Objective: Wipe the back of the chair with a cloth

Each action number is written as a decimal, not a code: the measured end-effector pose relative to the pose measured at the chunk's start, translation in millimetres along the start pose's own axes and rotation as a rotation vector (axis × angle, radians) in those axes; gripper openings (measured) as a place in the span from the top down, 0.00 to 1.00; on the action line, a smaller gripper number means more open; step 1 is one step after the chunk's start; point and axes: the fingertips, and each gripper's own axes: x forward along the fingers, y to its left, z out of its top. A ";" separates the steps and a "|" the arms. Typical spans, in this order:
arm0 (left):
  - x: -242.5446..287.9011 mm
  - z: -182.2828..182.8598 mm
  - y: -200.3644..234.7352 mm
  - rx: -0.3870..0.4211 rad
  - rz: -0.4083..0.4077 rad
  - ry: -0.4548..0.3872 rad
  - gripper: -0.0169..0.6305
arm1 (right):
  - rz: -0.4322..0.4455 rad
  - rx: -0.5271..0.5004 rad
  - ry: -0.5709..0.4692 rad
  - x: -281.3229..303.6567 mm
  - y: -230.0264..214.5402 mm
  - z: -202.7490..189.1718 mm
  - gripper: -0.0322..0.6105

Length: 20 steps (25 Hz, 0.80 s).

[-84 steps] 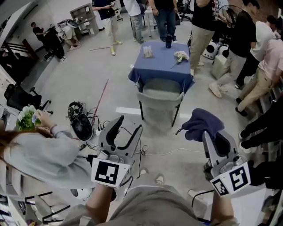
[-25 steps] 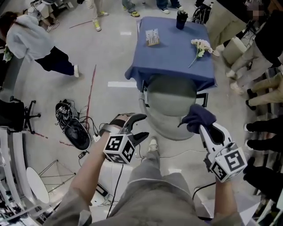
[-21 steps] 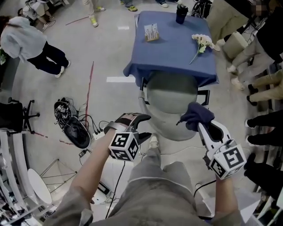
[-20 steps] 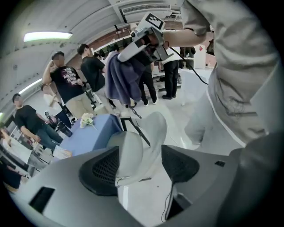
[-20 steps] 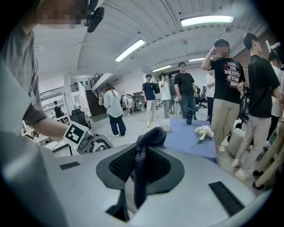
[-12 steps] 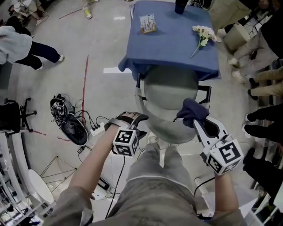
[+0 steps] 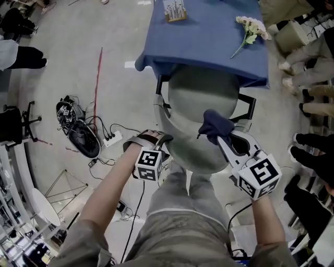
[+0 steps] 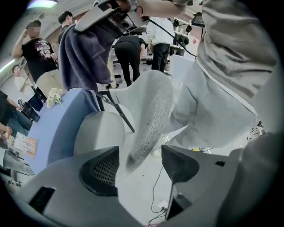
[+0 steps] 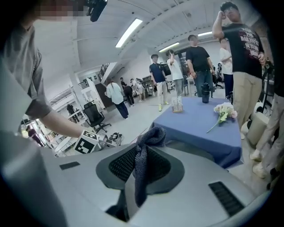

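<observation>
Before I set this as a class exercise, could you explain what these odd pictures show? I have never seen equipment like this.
There is no robot here: a person holds a hand-held gripper in each hand. The top-down picture comes from a camera on the person's head. The other two come from cameras riding on each gripper, looking along its jaws. The right gripper is shut on a dark blue cloth. The left gripper is open, with the grey chair's back just beyond its jaws. Past the chair stands a table with a blue cover, bearing flowers and a small card stand.
</observation>
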 end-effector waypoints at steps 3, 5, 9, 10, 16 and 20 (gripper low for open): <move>12.1 -3.8 -1.9 0.015 0.014 0.020 0.55 | 0.039 -0.012 0.020 12.8 -8.2 -5.4 0.84; 19.1 -6.7 0.2 0.021 0.031 0.030 0.62 | 0.046 -0.018 0.038 20.4 -14.7 -9.7 0.84; 24.9 -5.4 0.3 -0.005 0.024 0.013 0.68 | 0.067 -0.023 0.065 32.7 -22.6 -18.9 0.84; 25.0 -4.9 0.1 -0.012 0.014 0.006 0.69 | 0.074 -0.020 0.070 36.5 -24.1 -20.5 0.84; 24.9 -3.5 0.6 -0.022 -0.039 -0.015 0.72 | 0.172 -0.030 0.097 75.0 -14.8 -34.1 0.84; 26.3 -1.9 -0.1 -0.030 -0.039 -0.031 0.72 | 0.250 -0.107 0.107 115.4 5.0 -47.5 0.84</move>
